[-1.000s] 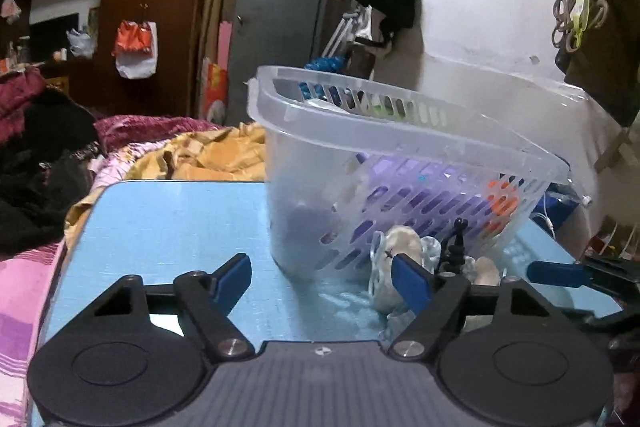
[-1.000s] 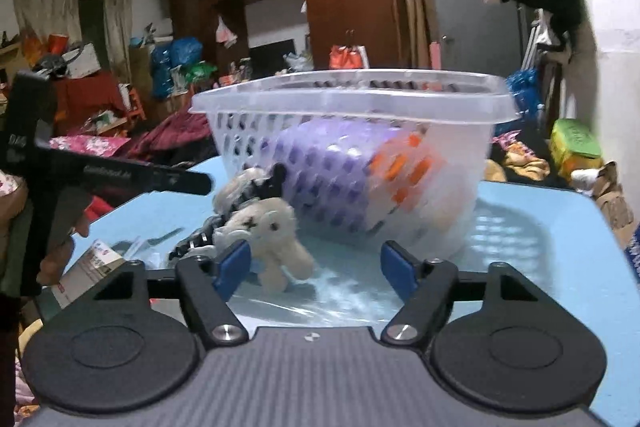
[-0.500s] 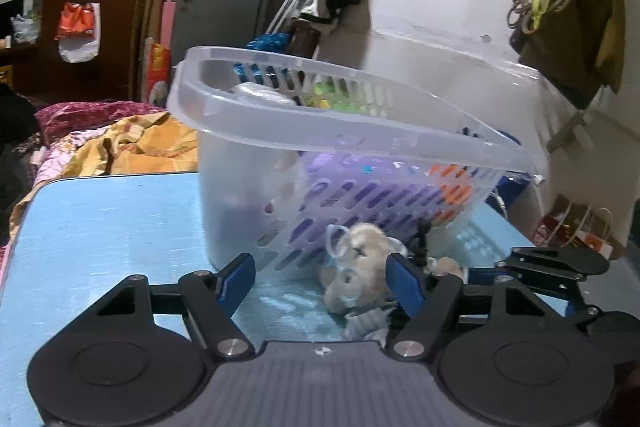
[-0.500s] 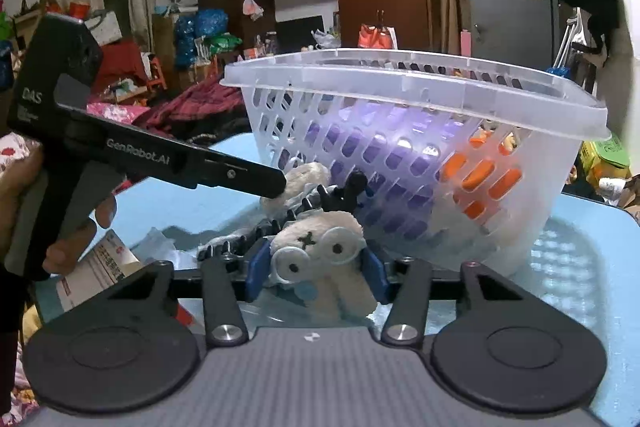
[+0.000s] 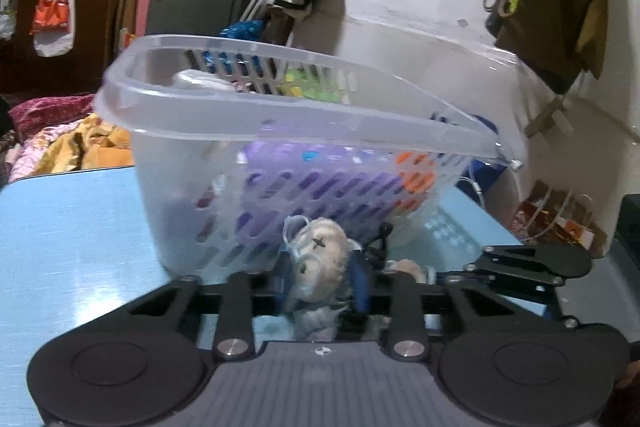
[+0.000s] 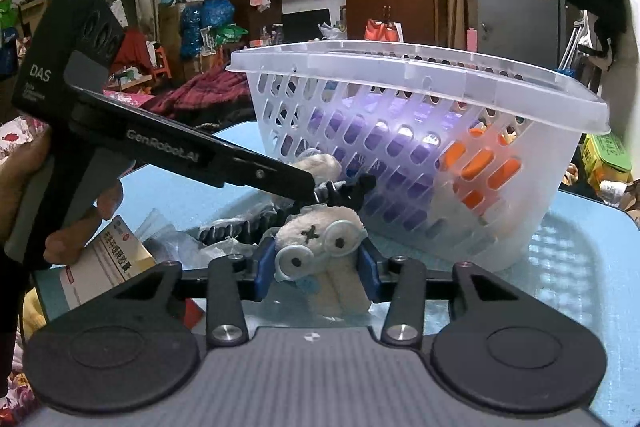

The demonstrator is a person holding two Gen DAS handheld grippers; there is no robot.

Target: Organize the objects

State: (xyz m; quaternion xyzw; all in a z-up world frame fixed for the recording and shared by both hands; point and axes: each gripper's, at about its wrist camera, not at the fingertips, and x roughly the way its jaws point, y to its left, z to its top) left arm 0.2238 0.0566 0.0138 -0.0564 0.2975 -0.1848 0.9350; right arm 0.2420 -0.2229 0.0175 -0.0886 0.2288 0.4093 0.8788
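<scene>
Both grippers clamp one cream plush toy with round goggle eyes (image 6: 320, 251): right gripper (image 6: 318, 269) at its head, left gripper (image 5: 322, 285) likewise. Toy sits on blue tabletop (image 6: 592, 251), just before translucent perforated plastic basket (image 6: 440, 163).

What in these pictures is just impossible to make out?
- Purple and orange item in the basket: both views, veiled by the slotted wall.
- Black ridged thing: right wrist view, partly behind the left claw and plush toy.
- Printed box: right wrist view, text too small, lower edge behind the right claw.
</scene>
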